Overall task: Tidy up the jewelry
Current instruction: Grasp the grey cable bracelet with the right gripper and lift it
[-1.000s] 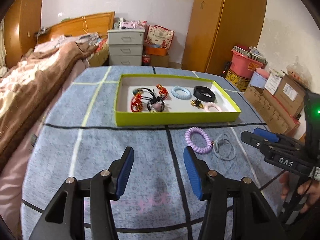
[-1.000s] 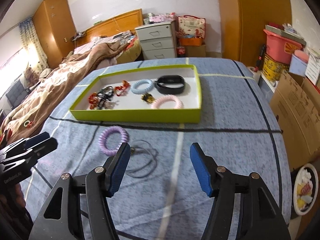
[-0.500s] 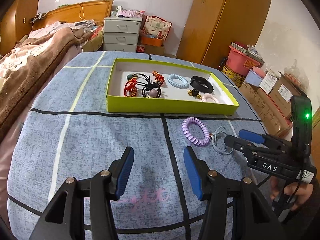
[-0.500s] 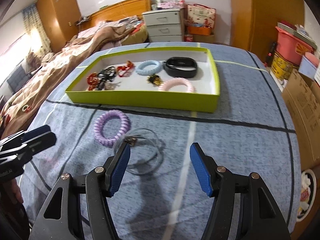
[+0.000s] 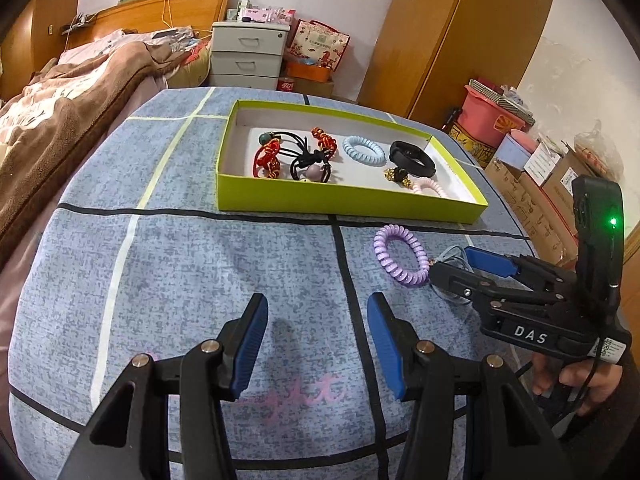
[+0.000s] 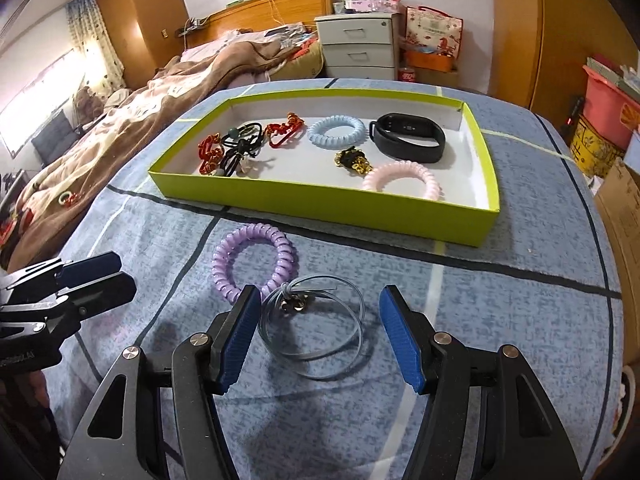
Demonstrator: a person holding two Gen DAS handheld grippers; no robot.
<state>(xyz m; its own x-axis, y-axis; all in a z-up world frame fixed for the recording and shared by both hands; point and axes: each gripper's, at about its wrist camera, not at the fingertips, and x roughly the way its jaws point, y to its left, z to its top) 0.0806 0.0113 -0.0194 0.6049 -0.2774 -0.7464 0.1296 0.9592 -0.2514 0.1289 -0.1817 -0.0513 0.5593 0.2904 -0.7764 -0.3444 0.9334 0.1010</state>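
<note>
Now the right gripper (image 6: 316, 334) sits lower and closer over the thin grey wire loop (image 6: 316, 326) than a second ago: the loop, which then lay just ahead of the left blue pad, lies between the two pads on the blue-grey checked cloth (image 6: 500, 320). The jaws stand wide apart and nothing is clamped; no pad presses on the wire, though the left pad sits just beside its small metal charm (the exact gap is hard to judge). The purple coil bracelet (image 6: 254, 264) lies just beyond, touching the loop's far left edge, and looks larger in the right wrist view than before.

In the left wrist view the left gripper (image 5: 316, 344) hangs released over bare cloth, its spread unchanged, with nothing between its pads. The right gripper has pushed in from the right side of that view, its fingertips now reaching the wire loop (image 5: 452, 256) beside the purple bracelet (image 5: 402, 256), where a second ago they were well clear of both. A hand (image 5: 580, 380) grips its handle.

Farther off, the lime-green tray (image 6: 320, 202) lies where it was, holding the same pieces: a pink coil bracelet (image 6: 404, 180) near its front wall, a gold cluster (image 6: 354, 160), a black band (image 6: 408, 136), a light-blue coil bracelet (image 6: 336, 132), and red and black hair ties (image 6: 240, 146) at the left.
</note>
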